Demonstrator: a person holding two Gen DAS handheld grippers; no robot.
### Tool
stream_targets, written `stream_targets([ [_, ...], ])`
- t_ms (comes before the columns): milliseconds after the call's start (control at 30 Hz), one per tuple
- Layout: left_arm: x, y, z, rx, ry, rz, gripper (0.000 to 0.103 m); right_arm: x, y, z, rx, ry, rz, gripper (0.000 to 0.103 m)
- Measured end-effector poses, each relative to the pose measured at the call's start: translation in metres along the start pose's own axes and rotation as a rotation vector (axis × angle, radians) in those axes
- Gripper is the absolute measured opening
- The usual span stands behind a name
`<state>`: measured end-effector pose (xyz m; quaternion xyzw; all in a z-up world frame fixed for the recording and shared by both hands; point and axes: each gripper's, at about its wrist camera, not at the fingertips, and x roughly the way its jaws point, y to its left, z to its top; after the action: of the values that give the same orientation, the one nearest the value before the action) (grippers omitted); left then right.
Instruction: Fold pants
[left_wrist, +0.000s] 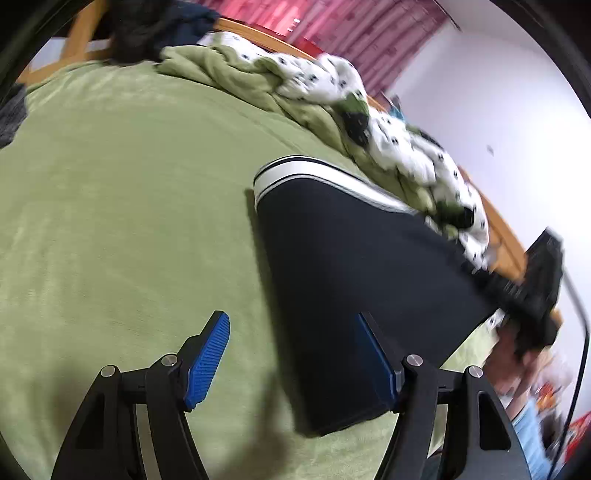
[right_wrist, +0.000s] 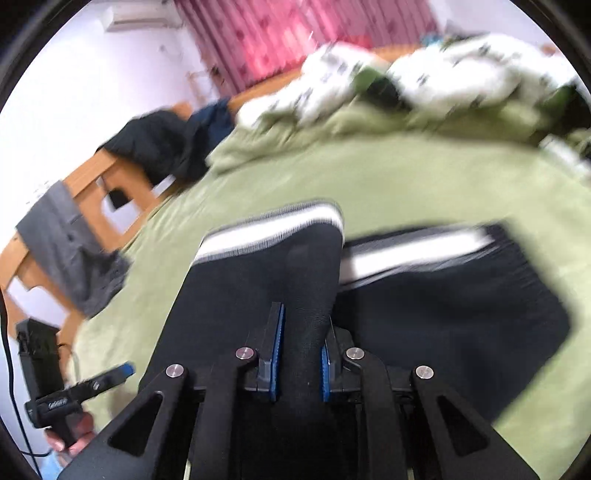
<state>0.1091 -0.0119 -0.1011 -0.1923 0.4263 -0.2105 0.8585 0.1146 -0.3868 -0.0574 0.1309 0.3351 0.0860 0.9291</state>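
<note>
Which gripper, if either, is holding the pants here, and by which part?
The right gripper pinches a raised fold of the dark pants partway down a leg, below the white stripe. The left gripper is open, holding nothing.

Quilt motion-blurred; pants near edge hidden behind right gripper.

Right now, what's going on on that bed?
A person is folding black pants with a white stripe on a green blanket, one handheld gripper per hand. The right gripper is shut on a fold of the fabric, lifting it. The left gripper is open at the pants' near edge, gripping nothing.
</note>
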Motion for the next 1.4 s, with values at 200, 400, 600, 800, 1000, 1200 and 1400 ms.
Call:
stream_targets([
  [200,0.023,-0.040,-0.027,0.125,0.097,-0.043,0.068,-0.031,-0.092,0.002,0.021,-0.046,-0.245,0.015],
  [400,0.030,-0.079,-0.053,0.312,0.249,-0.130,0.068,-0.006,-0.147,-0.030,0.142,0.072,-0.265,0.019],
  [600,0.056,-0.119,-0.086,0.532,0.269,0.113,0.068,-0.035,-0.136,-0.032,0.125,0.032,-0.307,0.023],
  [800,0.067,-0.137,-0.079,0.577,0.175,0.203,0.014,-0.029,-0.139,-0.049,0.082,0.107,-0.344,0.023],
  [1000,0.058,-0.103,-0.071,0.358,0.147,0.176,0.014,-0.027,-0.137,-0.058,0.073,0.128,-0.330,0.028],
  [1200,0.023,-0.088,-0.079,0.300,0.203,0.017,0.061,-0.040,-0.137,-0.047,0.069,0.114,-0.294,0.048],
  [1400,-0.005,-0.086,-0.044,0.213,0.091,-0.003,0.071,-0.031,-0.139,-0.010,0.054,0.077,-0.260,0.060],
])
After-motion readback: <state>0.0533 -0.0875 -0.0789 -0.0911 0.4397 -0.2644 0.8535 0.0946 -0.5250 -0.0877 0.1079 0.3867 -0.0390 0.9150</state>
